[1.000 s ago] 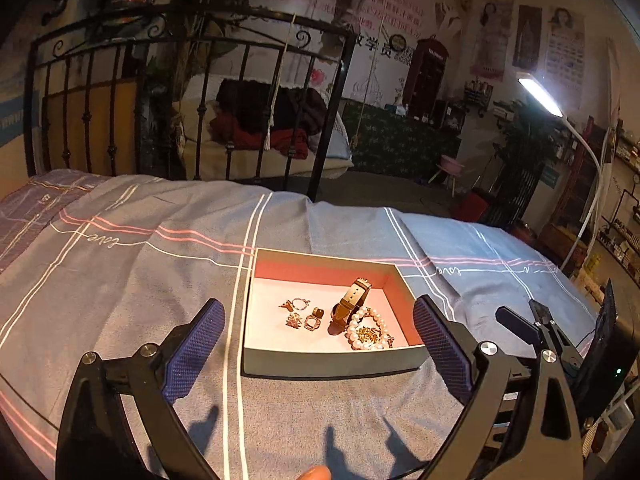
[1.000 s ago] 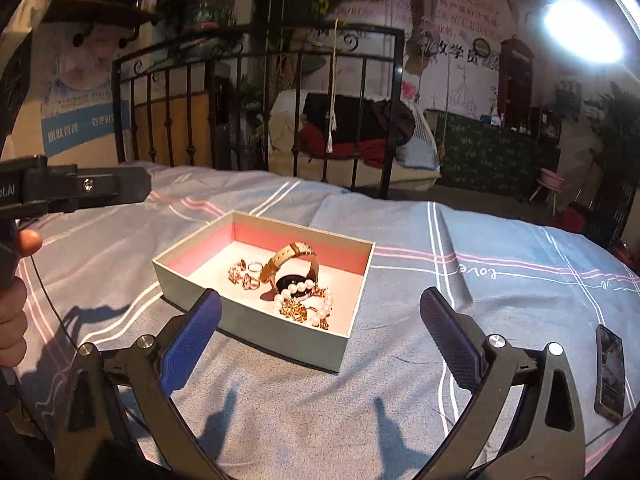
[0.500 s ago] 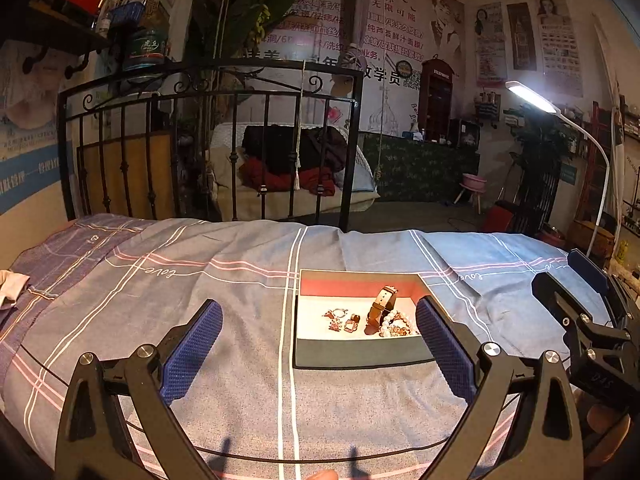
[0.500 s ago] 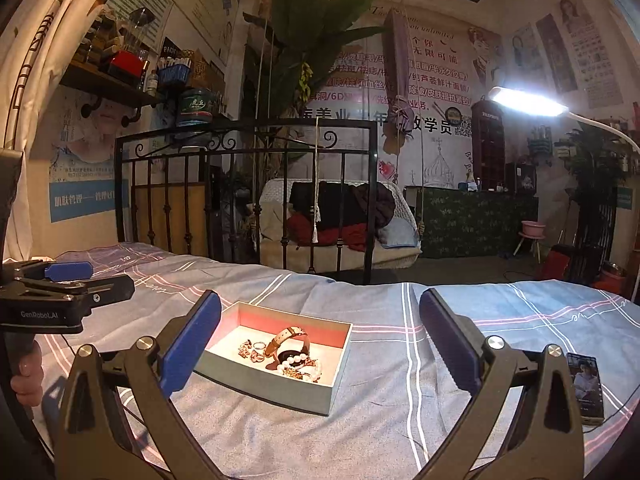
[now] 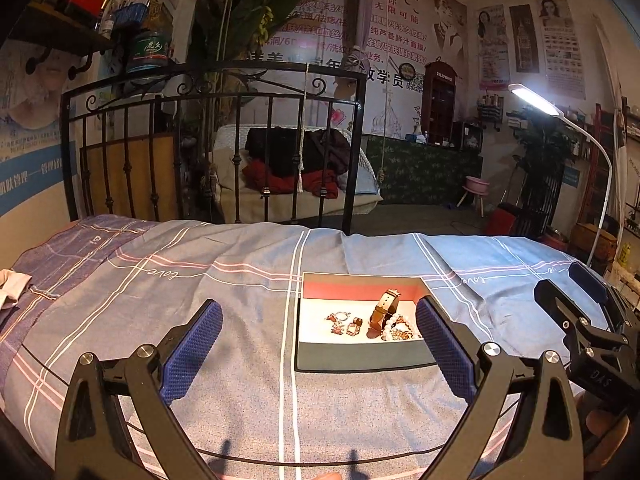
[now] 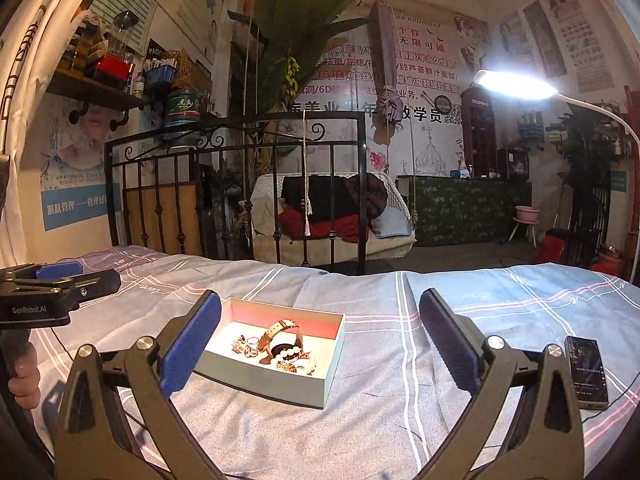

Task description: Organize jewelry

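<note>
A shallow pale box with a pink inside wall lies on the bed; it also shows in the right wrist view. In it lie a brown-strap watch, a pearl bracelet and small rings and earrings. The watch and pearl bracelet show in the right wrist view too. My left gripper is open and empty, held above the bed short of the box. My right gripper is open and empty, further back and to the right of the box.
The bed has a blue-grey sheet with white and pink lines. A black iron bedstead stands at its far edge. A phone lies on the sheet at the right. A lit floor lamp arches over the right side.
Both grippers have pulled back and risen away from the box, which now looks smaller and farther. Both stay open. The jewelry in the box has not moved.
</note>
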`<action>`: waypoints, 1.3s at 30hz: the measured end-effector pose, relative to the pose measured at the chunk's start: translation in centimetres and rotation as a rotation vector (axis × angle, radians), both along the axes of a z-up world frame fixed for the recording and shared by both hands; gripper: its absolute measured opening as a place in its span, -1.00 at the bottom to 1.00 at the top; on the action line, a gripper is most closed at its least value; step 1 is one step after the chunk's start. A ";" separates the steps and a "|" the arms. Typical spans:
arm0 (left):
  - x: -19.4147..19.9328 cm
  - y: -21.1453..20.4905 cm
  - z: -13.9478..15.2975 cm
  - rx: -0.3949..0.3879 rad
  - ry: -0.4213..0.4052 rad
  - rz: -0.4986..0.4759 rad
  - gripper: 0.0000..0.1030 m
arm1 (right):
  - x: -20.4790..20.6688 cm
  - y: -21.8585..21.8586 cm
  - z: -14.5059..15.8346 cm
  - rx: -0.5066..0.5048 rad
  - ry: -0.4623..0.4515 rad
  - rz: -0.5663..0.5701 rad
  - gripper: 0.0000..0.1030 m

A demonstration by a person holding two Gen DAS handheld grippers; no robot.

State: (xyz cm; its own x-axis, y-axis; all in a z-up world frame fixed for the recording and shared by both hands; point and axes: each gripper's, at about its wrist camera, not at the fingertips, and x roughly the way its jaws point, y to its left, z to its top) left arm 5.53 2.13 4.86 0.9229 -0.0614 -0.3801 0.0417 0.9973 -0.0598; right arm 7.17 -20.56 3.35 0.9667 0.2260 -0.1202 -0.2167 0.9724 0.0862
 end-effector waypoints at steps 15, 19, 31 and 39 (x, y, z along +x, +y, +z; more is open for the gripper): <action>0.3 0.0 0.0 -0.006 -0.001 -0.009 0.85 | -0.2 0.4 0.2 -0.026 -0.007 0.010 0.90; 0.1 0.0 -0.1 -0.002 -0.008 -0.007 0.85 | -0.1 0.4 0.2 -0.031 -0.007 0.008 0.90; -0.6 -0.7 -0.3 0.016 -0.036 -0.001 0.87 | -0.1 0.4 0.0 -0.030 -0.006 0.010 0.90; -0.8 -0.9 -0.3 0.014 -0.042 0.006 0.87 | -0.1 0.6 -0.1 -0.032 -0.004 0.014 0.90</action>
State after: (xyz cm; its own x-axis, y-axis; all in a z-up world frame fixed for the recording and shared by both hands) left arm 4.68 1.26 4.53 0.9384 -0.0505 -0.3417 0.0377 0.9983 -0.0441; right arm 7.02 -19.99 3.26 0.9639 0.2360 -0.1237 -0.2309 0.9715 0.0543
